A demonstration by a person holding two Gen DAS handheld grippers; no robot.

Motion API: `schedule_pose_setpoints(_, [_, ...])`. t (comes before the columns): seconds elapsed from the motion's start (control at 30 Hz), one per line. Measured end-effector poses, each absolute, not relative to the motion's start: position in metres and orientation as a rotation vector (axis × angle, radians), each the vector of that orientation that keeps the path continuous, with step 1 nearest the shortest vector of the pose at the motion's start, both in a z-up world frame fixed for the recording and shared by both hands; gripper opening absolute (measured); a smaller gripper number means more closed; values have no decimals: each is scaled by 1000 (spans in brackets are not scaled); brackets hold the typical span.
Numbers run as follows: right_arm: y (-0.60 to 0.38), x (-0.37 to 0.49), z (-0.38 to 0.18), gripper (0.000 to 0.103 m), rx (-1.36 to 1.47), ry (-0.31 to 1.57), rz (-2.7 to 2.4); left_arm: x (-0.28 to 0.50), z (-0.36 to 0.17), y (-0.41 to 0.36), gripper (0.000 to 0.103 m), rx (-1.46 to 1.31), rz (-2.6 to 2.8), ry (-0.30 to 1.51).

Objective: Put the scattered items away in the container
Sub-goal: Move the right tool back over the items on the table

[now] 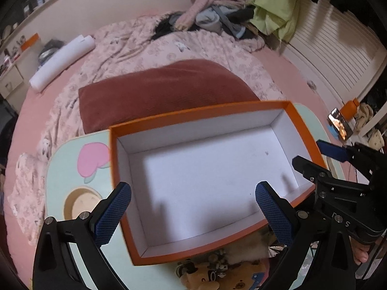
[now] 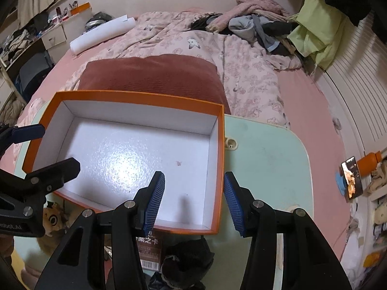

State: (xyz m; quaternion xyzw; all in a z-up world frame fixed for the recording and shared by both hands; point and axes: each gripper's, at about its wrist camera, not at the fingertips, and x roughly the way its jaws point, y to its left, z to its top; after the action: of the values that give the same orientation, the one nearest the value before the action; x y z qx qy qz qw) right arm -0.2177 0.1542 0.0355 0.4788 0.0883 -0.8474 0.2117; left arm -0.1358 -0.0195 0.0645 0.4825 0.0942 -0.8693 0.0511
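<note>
An empty orange box (image 1: 304,130) with a white inside stands on a pale green lap table (image 1: 72,169); it also shows in the right wrist view (image 2: 135,96). My left gripper (image 1: 193,212) is open and empty above the box's near side. My right gripper (image 2: 194,200) is open and empty, its fingers either side of the box's right wall. Below the box's near edge lie brown plush toys (image 1: 217,278), also seen in the right wrist view (image 2: 53,217), a brown printed card box (image 2: 151,251) and a black fabric item (image 2: 186,258).
The table (image 2: 266,154) sits on a bed with a pink quilt (image 2: 241,72), a dark red pillow (image 2: 150,75), a white paper roll (image 2: 101,33) and a clothes pile (image 2: 256,21). A phone (image 2: 352,178) and orange bottle (image 2: 368,162) stand at right.
</note>
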Motion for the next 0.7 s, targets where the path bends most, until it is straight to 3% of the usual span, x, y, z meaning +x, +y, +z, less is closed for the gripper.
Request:
schedule_pose_setpoints(0.23, [176, -180, 71, 51, 1147, 80, -2357, -81, 105, -16, 102, 1252, -2755, 269])
schedule_pose_setpoints(0.37, [191, -130, 81, 51, 1037, 60, -2342, -25, 101, -3, 102, 1195, -2809, 230])
schedule_pose_setpoints(0.57, [211, -58, 32, 51, 1072, 103, -2270, 41, 54, 14, 102, 1203, -2781, 218])
schedule_pose_setpoints(0.7, [217, -29, -4, 51, 1127, 173, -2277, 44, 23, 21, 102, 1280, -2755, 172])
